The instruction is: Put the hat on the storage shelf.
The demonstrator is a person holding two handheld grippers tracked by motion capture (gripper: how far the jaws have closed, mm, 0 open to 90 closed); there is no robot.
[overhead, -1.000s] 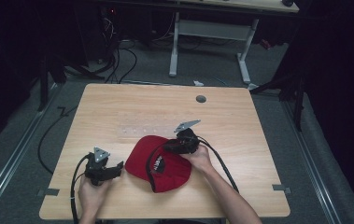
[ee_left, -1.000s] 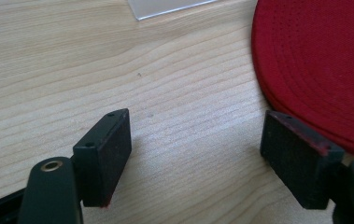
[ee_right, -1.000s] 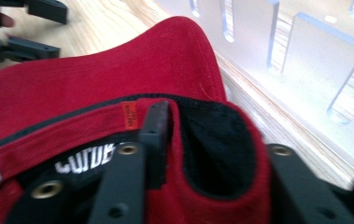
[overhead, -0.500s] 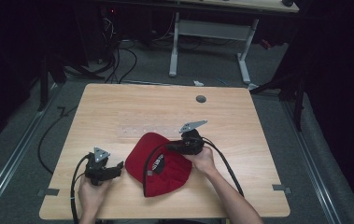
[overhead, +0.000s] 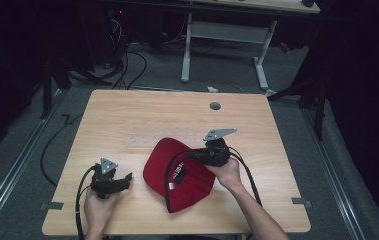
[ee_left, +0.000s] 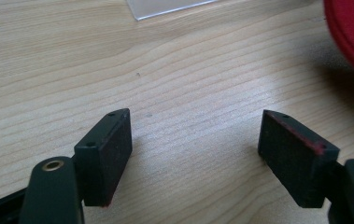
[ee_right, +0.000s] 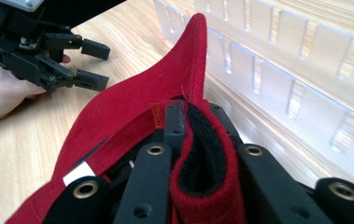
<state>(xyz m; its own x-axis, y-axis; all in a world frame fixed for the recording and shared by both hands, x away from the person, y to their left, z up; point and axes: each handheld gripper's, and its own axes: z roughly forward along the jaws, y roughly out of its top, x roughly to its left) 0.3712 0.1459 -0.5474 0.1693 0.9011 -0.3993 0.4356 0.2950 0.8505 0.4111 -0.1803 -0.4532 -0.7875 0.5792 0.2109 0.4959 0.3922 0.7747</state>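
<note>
Progress so far, from the high view: my right hand-held gripper has the red cap by its rim, a little right of the middle of the tabletop and toward its near edge. The cap tilts up at the gripped side while its lower part seems to rest on the wood. My left hand-held gripper sits near the near-left corner, apart from the cap.

Left gripper view: my jaws stand wide apart over bare wood with nothing between them; the cap's red edge lies off to one side, untouched. A clear plastic piece lies farther off.

Right gripper view: the jaws have just been closing and now pinch the cap's fabric, red outside and black band inside, firmly between them. A clear slotted rack lies just beyond.

I judge the grasp done and the lift begun; carrying the cap, and whatever the left side must do, remains.
</note>
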